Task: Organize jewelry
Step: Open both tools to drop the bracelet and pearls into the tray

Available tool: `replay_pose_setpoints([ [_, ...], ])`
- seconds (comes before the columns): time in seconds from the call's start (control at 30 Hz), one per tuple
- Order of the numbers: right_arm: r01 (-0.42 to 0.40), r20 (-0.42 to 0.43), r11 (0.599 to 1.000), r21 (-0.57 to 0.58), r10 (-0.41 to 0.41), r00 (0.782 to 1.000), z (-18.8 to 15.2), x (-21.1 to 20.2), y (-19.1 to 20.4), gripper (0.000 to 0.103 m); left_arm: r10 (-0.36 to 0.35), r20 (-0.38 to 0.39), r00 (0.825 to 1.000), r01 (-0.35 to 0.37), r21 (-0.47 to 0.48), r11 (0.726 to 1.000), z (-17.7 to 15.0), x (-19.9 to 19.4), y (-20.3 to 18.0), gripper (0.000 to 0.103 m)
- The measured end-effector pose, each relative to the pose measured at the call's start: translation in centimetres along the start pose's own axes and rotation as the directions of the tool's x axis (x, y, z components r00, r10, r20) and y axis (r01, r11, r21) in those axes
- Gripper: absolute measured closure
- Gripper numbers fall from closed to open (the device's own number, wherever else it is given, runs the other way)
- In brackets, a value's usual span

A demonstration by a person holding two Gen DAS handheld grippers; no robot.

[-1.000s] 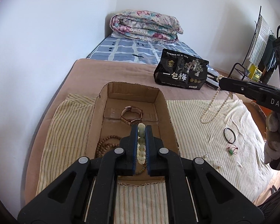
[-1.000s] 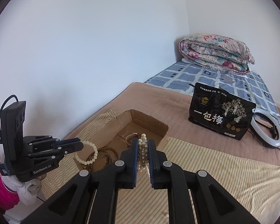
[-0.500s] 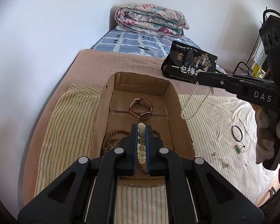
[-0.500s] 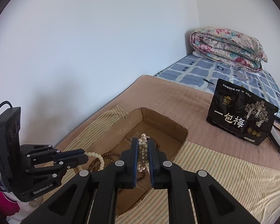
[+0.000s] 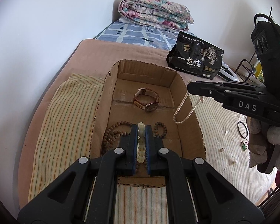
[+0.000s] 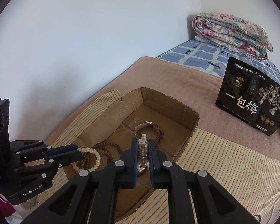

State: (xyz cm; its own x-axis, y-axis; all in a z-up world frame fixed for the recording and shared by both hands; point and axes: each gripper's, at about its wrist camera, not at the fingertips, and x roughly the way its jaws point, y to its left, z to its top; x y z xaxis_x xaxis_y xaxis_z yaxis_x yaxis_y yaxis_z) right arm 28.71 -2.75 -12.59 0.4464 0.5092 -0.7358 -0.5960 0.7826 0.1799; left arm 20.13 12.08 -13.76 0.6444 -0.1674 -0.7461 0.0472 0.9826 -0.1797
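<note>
A: Over the cardboard box (image 5: 188, 112): left gripper (image 5: 141, 130) clamps a pale bead bracelet (image 6: 89, 158); right gripper (image 6: 142, 145) clamps a pearl necklace (image 5: 183, 110), its loop hanging at the right wall.

B: Step: drop-off. Next, prob. lower both, open up, w/o snagging the watch (image 5: 146, 100).

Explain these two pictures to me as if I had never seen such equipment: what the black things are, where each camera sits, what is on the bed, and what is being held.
No robot here: a person holds a black two-fingered clamp in each hand, with a camera on each looking along its fingers. One picture is from the left hand-held gripper, shut on a pale cream bead bracelet. The other is from the right hand-held gripper, shut on a long white pearl necklace that dangles over a shallow brown cardboard box. The box stands on a yellow striped cloth on the bed and already contains a brown leather-strap wristwatch and dark wooden bead strings. A black snack bag stands behind it.
</note>
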Motion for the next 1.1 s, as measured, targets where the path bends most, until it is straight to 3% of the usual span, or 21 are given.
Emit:
replay_pose_setpoints([
  [0.3,-0.003,0.000,1.000,0.000,0.003,1.000,-0.2,0.0,0.0,0.091,0.010,-0.003,1.000,-0.010,0.033,0.999,-0.1,0.3,-0.9,0.098],
  [0.37,0.002,0.008,1.000,-0.003,-0.002,1.000,-0.2,-0.2,0.1,0.067,0.014,-0.004,1.000,-0.014,0.036,0.999,-0.1,0.3,-1.1,0.098],
  [0.4,0.005,0.014,1.000,-0.005,-0.005,1.000,-0.2,-0.4,0.1,0.063,0.011,-0.003,1.000,-0.011,0.034,0.999,-0.1,0.3,-1.1,0.098],
  [0.47,0.023,0.023,1.000,-0.004,-0.023,0.999,-0.2,-0.6,0.2,0.044,0.015,-0.005,1.000,-0.015,0.035,0.999,-0.1,0.3,-1.1,0.097],
  [0.53,0.039,0.039,0.999,0.005,-0.039,0.998,-0.1,-1.0,0.1,0.027,0.018,-0.010,1.000,-0.018,0.035,0.999,-0.1,0.3,-1.2,0.079],
  [0.57,0.041,0.047,0.999,0.009,-0.041,0.998,-0.1,-1.3,0.1,0.022,0.016,-0.004,1.000,-0.016,0.033,0.999,-0.1,0.2,-1.3,0.062],
  [0.6,0.044,0.052,0.999,0.012,-0.044,0.998,-0.1,-1.5,0.1,0.020,0.018,0.007,1.000,-0.018,0.032,0.999,-0.2,0.0,-1.3,0.057],
  [0.87,0.070,0.074,0.997,0.011,-0.071,0.995,-0.1,-2.7,0.2,0.002,0.023,0.015,1.000,-0.024,0.033,0.999,-0.2,-0.2,-1.4,0.057],
  [1.1,0.085,0.087,0.996,0.017,-0.086,0.992,-0.2,-4.1,0.1,0.000,0.027,0.029,0.999,-0.029,0.057,0.998,-0.1,-1.4,-2.2,0.057],
])
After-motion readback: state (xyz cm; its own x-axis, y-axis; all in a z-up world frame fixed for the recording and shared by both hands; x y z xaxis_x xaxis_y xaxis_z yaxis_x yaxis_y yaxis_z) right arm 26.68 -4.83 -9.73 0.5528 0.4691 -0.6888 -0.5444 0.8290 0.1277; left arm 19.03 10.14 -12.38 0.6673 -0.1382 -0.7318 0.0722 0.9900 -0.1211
